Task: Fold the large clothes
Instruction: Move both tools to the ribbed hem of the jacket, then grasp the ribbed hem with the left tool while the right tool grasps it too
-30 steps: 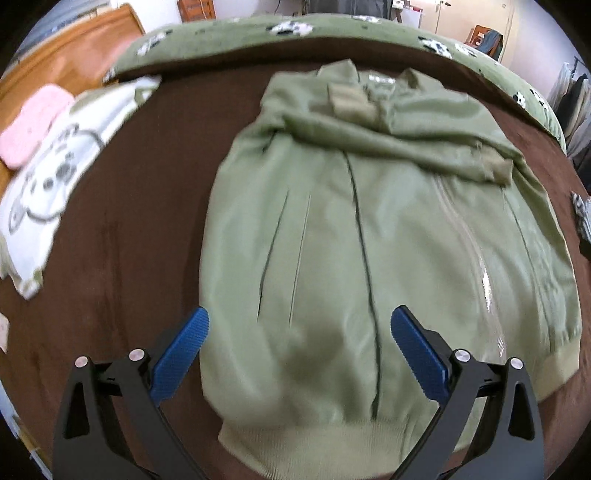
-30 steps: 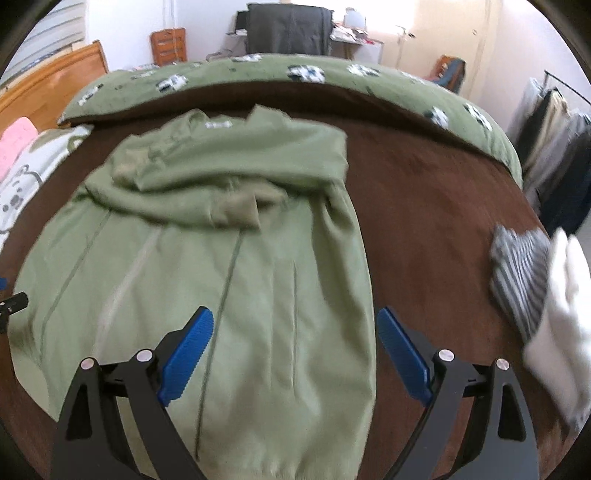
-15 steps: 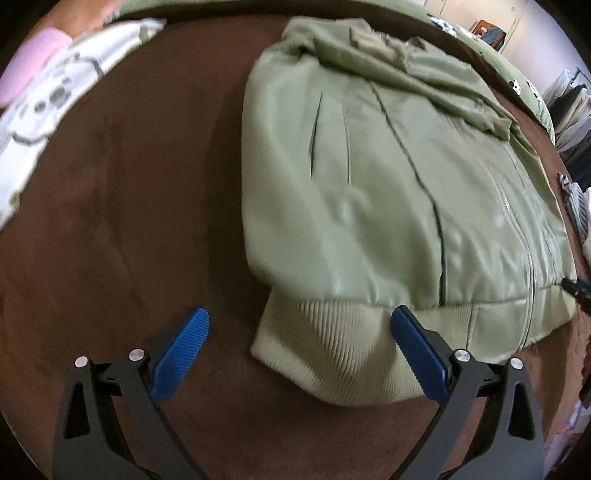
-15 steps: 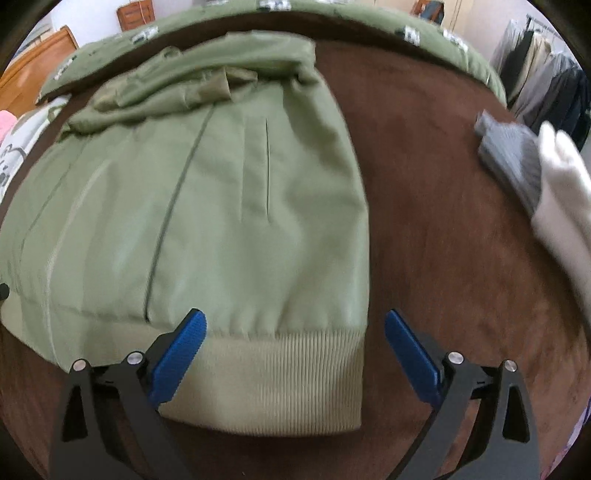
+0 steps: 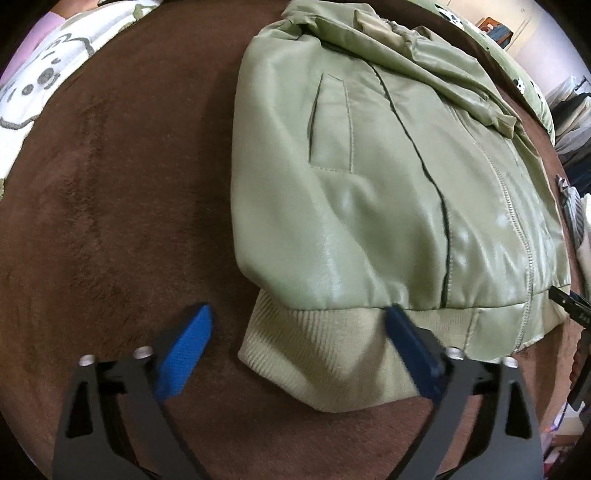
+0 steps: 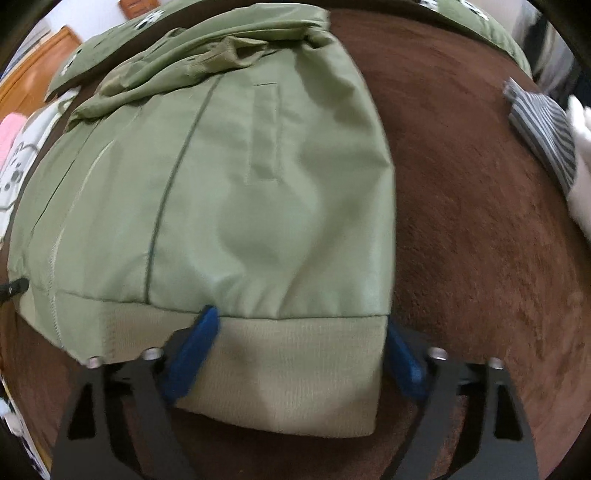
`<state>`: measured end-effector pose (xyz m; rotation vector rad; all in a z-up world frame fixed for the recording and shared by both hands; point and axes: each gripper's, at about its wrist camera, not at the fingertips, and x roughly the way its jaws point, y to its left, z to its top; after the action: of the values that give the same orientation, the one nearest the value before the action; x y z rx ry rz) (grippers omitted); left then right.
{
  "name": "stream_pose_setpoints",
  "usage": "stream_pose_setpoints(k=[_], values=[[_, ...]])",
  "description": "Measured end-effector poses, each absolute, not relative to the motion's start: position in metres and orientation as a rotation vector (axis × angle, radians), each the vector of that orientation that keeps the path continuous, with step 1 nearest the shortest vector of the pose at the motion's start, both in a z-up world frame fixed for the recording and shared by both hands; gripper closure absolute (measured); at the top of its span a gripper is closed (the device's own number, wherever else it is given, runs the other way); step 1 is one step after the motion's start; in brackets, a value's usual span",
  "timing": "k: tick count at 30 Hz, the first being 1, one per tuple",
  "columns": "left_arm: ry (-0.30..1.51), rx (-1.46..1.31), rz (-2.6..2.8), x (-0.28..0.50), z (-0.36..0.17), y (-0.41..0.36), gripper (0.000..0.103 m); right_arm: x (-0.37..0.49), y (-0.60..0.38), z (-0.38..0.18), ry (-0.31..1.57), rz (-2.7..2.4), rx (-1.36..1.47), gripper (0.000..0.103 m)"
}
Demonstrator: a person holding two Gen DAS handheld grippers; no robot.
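An olive green jacket [image 5: 369,184] lies flat on the brown blanket [image 5: 110,221], sleeves folded across its chest and the ribbed hem [image 5: 325,354] nearest me. My left gripper [image 5: 298,311] points steeply down at the hem's left corner. Its jaws are closing: one blue finger [image 5: 410,350] rests over the rib and the other stands on bare blanket, apart from the cloth. In the right wrist view the jacket [image 6: 240,184] fills the middle. My right gripper [image 6: 301,319] straddles the hem's right corner [image 6: 295,369], jaws closing, with the rib lying flat between them.
A white cartoon-print cloth [image 5: 48,74] and a pink item lie at the far left. A grey striped garment [image 6: 543,125] and a white one [image 6: 583,192] lie on the right. A green patterned duvet [image 6: 480,22] borders the far side. Hanging clothes [image 5: 572,107] stand beyond.
Both grippers have come down from over the jacket's body to its ribbed hem. Their jaws have narrowed in the last half second.
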<state>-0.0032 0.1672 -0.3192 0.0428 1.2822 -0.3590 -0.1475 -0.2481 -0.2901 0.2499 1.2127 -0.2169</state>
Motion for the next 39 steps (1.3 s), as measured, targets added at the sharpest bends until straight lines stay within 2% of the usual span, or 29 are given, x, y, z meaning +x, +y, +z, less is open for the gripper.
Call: stream_pose_setpoints(k=[1,3,7,8,10,12,14,17,22,26,28,29,31,32,33,37,39], values=[[1.289,0.038,-0.370,-0.003,-0.317,0.167,0.026,-0.146,-0.247,-0.289,1.218,-0.207,0.244,0.041],[1.310,0.022,-0.387,-0.002,-0.316,0.166,0.036,-0.145,-0.246,-0.287,1.225,-0.201,0.244,0.044],[1.340,0.005,-0.387,0.003,-0.316,0.166,0.038,-0.142,-0.249,-0.286,1.232,-0.190,0.259,0.045],[1.346,0.009,-0.389,0.004,-0.316,0.165,0.037,-0.142,-0.249,-0.286,1.233,-0.188,0.257,0.045],[1.351,0.030,-0.407,0.007,-0.317,0.162,0.027,-0.144,-0.250,-0.286,1.233,-0.185,0.258,0.043],[1.342,0.071,-0.449,0.010,-0.320,0.153,0.010,-0.144,-0.252,-0.287,1.231,-0.183,0.266,0.041],[1.314,0.135,-0.464,0.011,-0.323,0.144,0.006,-0.147,-0.256,-0.288,1.226,-0.179,0.266,0.039],[1.276,0.172,-0.486,0.019,-0.324,0.137,0.006,-0.151,-0.257,-0.287,1.217,-0.179,0.254,0.035],[1.290,0.108,-0.516,0.030,-0.323,0.139,0.006,-0.153,-0.263,-0.293,1.198,-0.181,0.273,0.018],[1.300,0.071,-0.532,0.032,-0.321,0.143,0.009,-0.151,-0.265,-0.295,1.192,-0.173,0.289,0.016],[1.306,0.059,-0.532,0.032,-0.319,0.142,0.014,-0.151,-0.264,-0.293,1.196,-0.167,0.284,0.025],[1.305,0.051,-0.524,0.030,-0.318,0.146,0.026,-0.151,-0.263,-0.292,1.201,-0.166,0.283,0.028],[1.314,-0.004,-0.501,0.031,-0.315,0.155,0.046,-0.149,-0.257,-0.290,1.211,-0.155,0.274,0.042],[1.329,-0.061,-0.498,0.032,-0.315,0.163,0.063,-0.148,-0.255,-0.288,1.214,-0.151,0.269,0.046],[1.342,-0.109,-0.501,0.032,-0.316,0.169,0.072,-0.146,-0.253,-0.287,1.215,-0.143,0.269,0.054],[1.357,-0.116,-0.502,0.027,-0.315,0.169,0.077,-0.147,-0.260,-0.281,1.217,-0.136,0.298,0.077],[1.362,-0.103,-0.497,0.027,-0.312,0.165,0.080,-0.147,-0.262,-0.278,1.221,-0.129,0.315,0.082]])
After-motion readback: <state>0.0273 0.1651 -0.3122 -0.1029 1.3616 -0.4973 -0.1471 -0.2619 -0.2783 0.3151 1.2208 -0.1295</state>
